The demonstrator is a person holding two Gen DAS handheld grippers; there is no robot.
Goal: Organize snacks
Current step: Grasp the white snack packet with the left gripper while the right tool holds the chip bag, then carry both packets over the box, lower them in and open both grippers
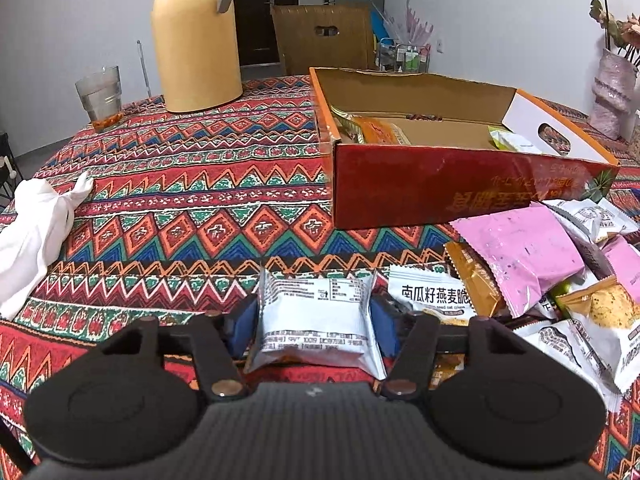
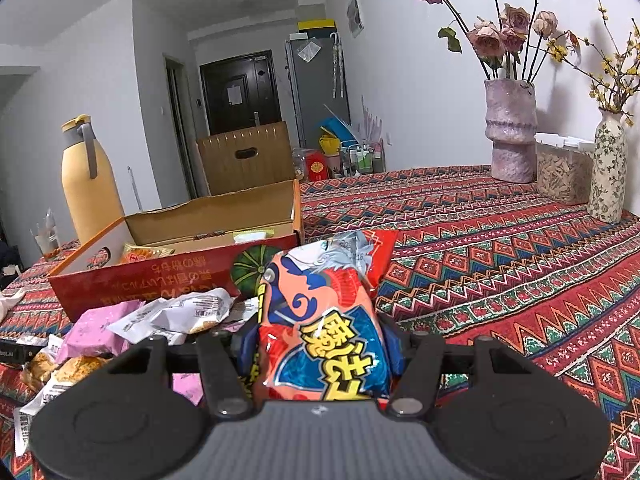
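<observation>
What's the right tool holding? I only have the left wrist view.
Observer: An orange and blue snack bag, clamped between the right tool pads.
Operator: Anything to the right of the purple vase?
Observer: A clear container of pale snacks, then a floral vase.
Operator: Is the right tool over the box yet?
Observer: No, the red box sits ahead of it and to the left, with the loose packets in between.

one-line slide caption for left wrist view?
Left gripper closed on a silver snack packet before the open red box.
</observation>
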